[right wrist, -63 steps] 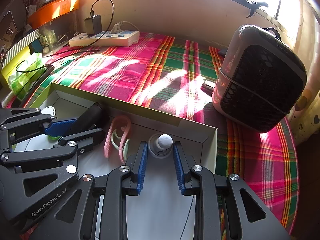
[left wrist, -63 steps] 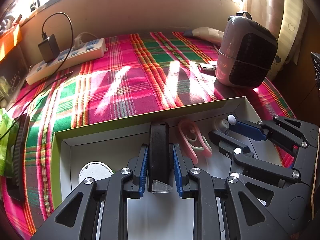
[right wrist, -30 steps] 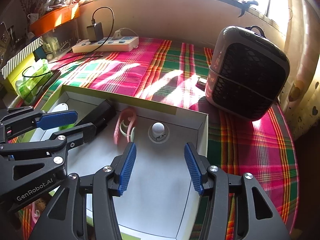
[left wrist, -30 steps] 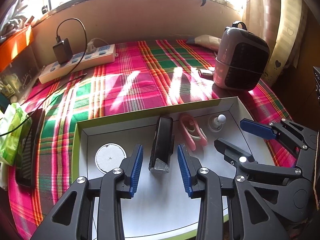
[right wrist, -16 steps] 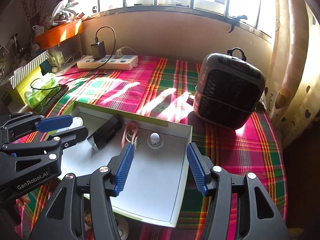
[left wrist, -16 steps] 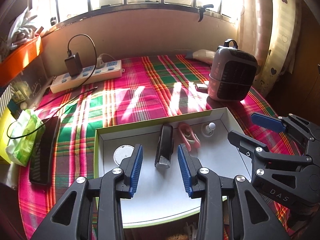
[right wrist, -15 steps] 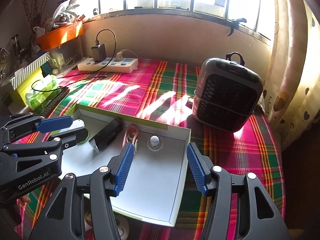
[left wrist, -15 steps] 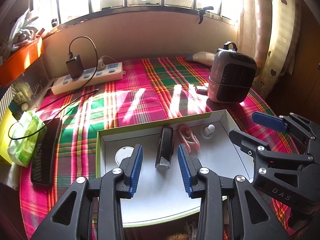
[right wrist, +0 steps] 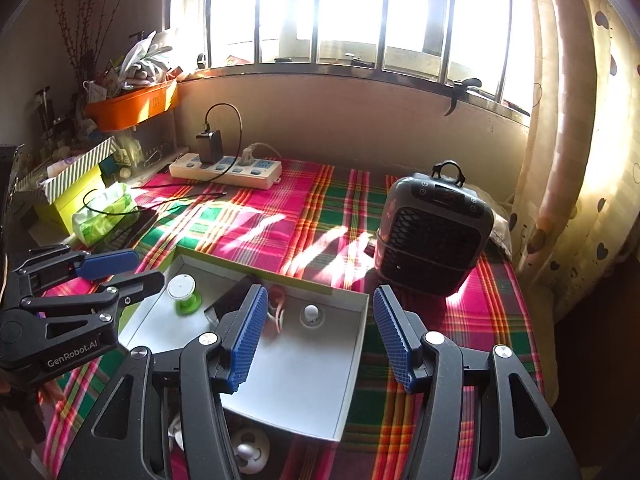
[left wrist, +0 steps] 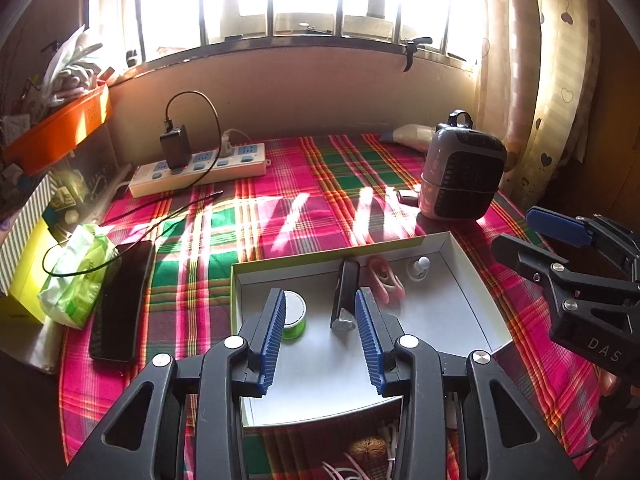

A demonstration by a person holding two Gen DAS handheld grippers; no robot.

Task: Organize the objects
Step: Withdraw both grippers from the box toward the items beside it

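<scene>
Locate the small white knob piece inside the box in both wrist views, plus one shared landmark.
Left wrist: the white knob piece sits in the far right corner of the box, right of the pink clip.
Right wrist: it is near the box's far wall, centre frame, right of the pink clip.
Shared landmark: the grey heater beyond the box.
</scene>
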